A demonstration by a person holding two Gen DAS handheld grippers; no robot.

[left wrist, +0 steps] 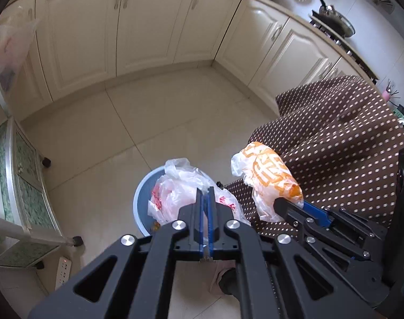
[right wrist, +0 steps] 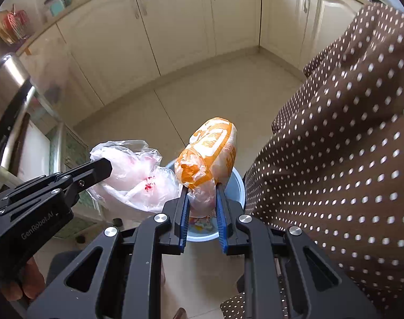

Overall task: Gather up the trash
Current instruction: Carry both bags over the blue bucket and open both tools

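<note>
The left gripper has its jaws pressed together on a fold of a thin clear plastic bag with red print; the blue pads meet with only the film between them. The bag bunches out ahead of the fingertips and hangs above the open mouth of a pale blue bin, covering most of it in the left wrist view.

The right gripper has its jaws only narrowly apart, clamped on the gathered neck of an orange-and-white plastic bag. The bag stands out past the fingertips, full and rounded, over the near rim of the same bin, whose inside shows coloured scraps at the bottom between the blue pads.

The two bags are just beside each other, the clear one on the left, the orange one on the right. The bin stands on a beige tiled floor. At its right edge is a table draped in a brown cloth with white dots. Cream cabinet doors line the far side of the floor.
</note>
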